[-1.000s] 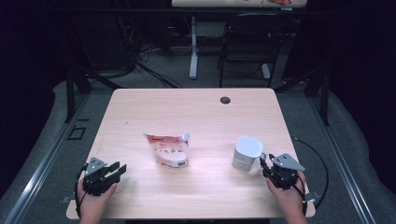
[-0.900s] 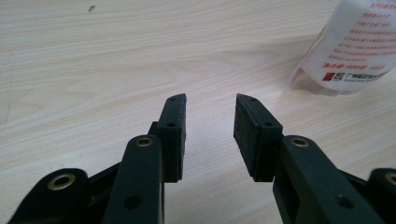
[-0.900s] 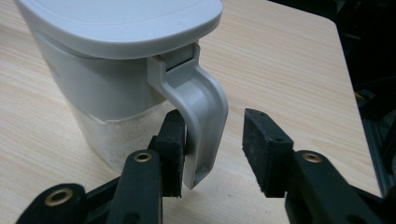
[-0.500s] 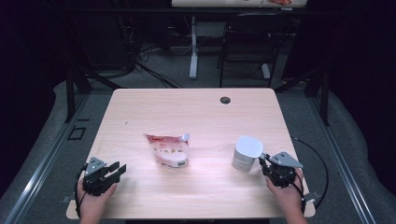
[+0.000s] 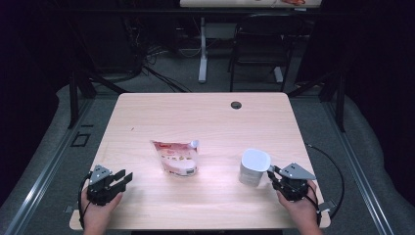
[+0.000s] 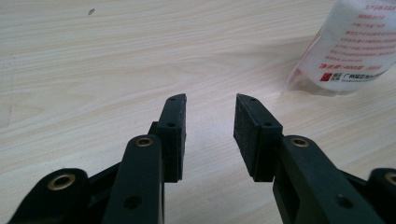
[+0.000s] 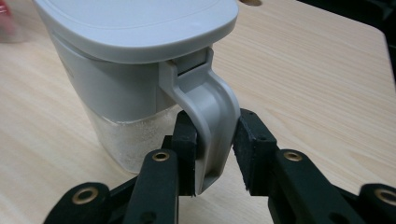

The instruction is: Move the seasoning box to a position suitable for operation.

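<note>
A white-grey jug with a flat lid stands upright at the table's right front. In the right gripper view the jug has a clear lower part with white grains inside. My right gripper has its jaws on both sides of the jug's grey handle, and the pads press against it. A red and white pouch lies flat near the table's middle. My left gripper rests at the left front, open and holding nothing, with the pouch ahead to its right.
The light wooden table has a round cable hole near its far edge. A dark chair and a table leg stand on the floor beyond. A cable loops off the table's right edge.
My right gripper has edged slightly left, closer in on the jug's handle. The left gripper, pouch and jug have stayed where they were.
</note>
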{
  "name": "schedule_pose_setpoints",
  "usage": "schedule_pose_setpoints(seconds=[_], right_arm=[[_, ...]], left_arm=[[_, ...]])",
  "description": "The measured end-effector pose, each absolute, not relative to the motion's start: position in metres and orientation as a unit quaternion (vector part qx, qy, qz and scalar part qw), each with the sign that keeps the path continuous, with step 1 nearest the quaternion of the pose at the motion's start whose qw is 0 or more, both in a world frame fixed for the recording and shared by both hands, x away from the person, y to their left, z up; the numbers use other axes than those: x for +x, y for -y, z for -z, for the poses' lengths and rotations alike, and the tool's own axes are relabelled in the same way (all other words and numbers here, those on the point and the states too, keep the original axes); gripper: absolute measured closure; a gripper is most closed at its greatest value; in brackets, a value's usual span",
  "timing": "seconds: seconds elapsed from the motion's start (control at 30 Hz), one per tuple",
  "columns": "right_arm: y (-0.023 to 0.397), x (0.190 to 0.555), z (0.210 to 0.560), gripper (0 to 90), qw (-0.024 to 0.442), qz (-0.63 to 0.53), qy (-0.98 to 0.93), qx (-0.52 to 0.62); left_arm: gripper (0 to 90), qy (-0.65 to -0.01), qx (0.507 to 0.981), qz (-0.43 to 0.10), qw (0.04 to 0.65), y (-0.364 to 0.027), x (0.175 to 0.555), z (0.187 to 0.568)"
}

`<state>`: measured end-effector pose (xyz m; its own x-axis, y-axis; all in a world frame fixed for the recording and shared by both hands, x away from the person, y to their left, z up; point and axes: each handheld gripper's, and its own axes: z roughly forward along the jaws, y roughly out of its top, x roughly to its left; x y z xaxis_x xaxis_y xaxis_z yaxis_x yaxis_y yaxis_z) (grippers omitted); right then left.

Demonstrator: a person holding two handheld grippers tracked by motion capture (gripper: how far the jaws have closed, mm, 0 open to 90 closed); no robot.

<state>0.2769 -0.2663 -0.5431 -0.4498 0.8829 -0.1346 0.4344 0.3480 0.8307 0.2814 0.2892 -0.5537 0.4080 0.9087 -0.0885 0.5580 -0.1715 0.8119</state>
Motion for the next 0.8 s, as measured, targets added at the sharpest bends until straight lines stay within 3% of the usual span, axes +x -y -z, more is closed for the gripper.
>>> schedule_pose_setpoints(seconds=[0.43,0.6,0.8], right_arm=[[0.261,0.276,0.545,70.4,0.272,-0.390,-0.786,0.396],[0.263,0.275,0.545,62.2,0.283,-0.387,-0.777,0.408],[0.268,0.260,0.537,59.6,0.277,-0.414,-0.762,0.415]], left_arm=[[63.8,-0.497,0.738,-0.214,0.403,-0.288,0.282,0.554],[62.7,-0.500,0.736,-0.214,0.403,-0.289,0.282,0.555],[62.1,-0.500,0.735,-0.215,0.404,-0.289,0.281,0.555]])
